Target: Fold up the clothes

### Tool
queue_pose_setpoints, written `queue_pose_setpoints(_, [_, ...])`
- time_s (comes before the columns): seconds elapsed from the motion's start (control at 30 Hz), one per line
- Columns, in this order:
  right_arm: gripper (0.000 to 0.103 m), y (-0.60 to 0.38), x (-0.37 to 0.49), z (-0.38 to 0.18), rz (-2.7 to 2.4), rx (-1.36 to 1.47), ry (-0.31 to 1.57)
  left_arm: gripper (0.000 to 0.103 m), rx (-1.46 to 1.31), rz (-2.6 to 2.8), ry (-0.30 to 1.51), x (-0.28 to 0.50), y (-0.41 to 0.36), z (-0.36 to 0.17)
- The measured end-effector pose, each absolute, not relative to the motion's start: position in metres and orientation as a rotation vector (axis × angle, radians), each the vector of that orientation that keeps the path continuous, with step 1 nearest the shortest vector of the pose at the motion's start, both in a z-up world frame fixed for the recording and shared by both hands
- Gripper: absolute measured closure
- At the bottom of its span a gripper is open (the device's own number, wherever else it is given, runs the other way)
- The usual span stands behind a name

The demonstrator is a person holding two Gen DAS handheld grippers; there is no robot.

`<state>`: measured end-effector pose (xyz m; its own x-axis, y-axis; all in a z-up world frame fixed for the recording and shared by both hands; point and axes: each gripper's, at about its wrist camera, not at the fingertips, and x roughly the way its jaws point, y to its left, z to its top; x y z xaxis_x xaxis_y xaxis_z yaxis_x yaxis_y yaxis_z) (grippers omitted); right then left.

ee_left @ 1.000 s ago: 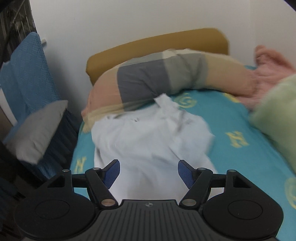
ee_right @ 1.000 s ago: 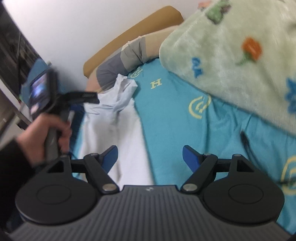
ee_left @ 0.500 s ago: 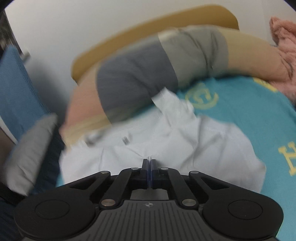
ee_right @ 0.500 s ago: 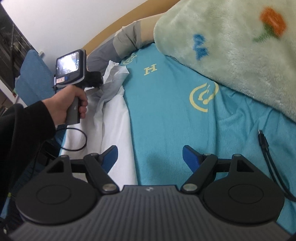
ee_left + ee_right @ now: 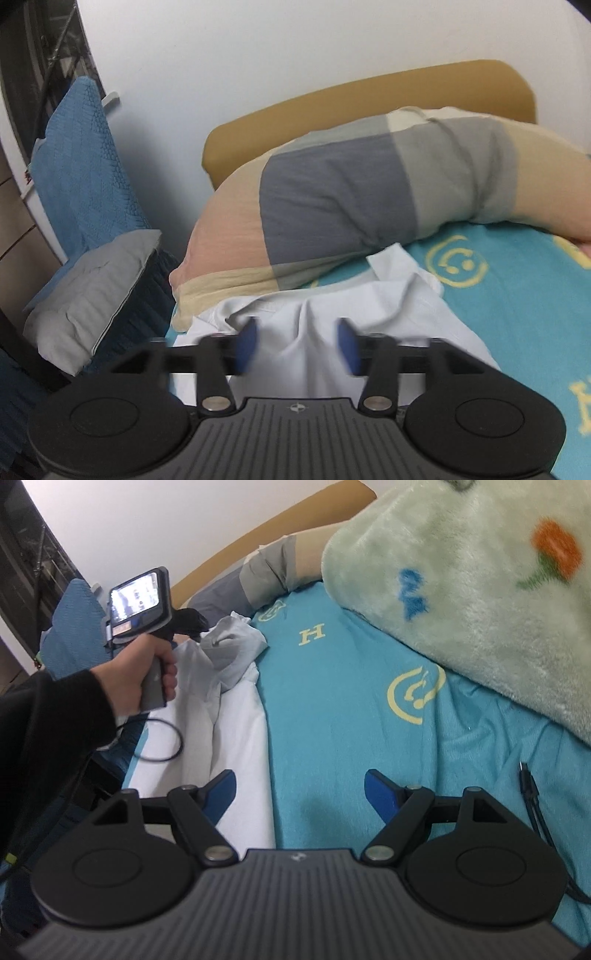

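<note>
Blk tool (image 5: 299, 788), blue pads (image 5: 221, 788), blk sleeve (image 5: 55, 731).

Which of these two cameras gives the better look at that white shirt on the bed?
The right wrist view: the white shirt stretches along the teal bedsheet, bunched at its far end. The left wrist view shows only its crumpled upper part, partly hidden by the open left gripper.

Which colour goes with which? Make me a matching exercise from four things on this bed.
Things:
1. shirt
2. bedsheet
3. blanket
4. headboard

Colours:
A. pale green with flowers
B. mustard brown
C. white
D. turquoise with yellow symbols

Pairs: 1-C, 2-D, 3-A, 4-B
</note>
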<state>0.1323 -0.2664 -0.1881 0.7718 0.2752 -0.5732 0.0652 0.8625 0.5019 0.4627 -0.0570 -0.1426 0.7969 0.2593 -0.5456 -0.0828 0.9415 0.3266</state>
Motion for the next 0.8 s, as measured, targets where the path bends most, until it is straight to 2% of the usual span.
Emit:
queue_pose_setpoints(0.03, [0.025,-0.266,0.133,-0.187,0.123,0.522,0.683,0.029,0.263,0.193,0.625,0.450,-0.055,-0.134])
queue_pose_setpoints(0.07, [0.025,-0.265,0.132,-0.185,0.126,0.510,0.677,0.027,0.232,0.200,0.626,0.438,-0.054,-0.126])
queue_pose_setpoints(0.4, [0.025,-0.244,0.114,-0.163,0.218,0.375,0.621,0.020,0.094,0.095,0.682,0.268,-0.053,-0.034])
queue_pose_setpoints(0.6, [0.025,-0.251,0.087,-0.151,0.224,0.366,0.610,0.019,-0.135,-0.021,0.901,0.168,-0.030,-0.038])
queue_pose_setpoints(0.8, [0.025,-0.261,0.053,-0.130,0.238,0.410,0.599,0.019,-0.197,-0.073,0.967,0.088,-0.005,-0.053])
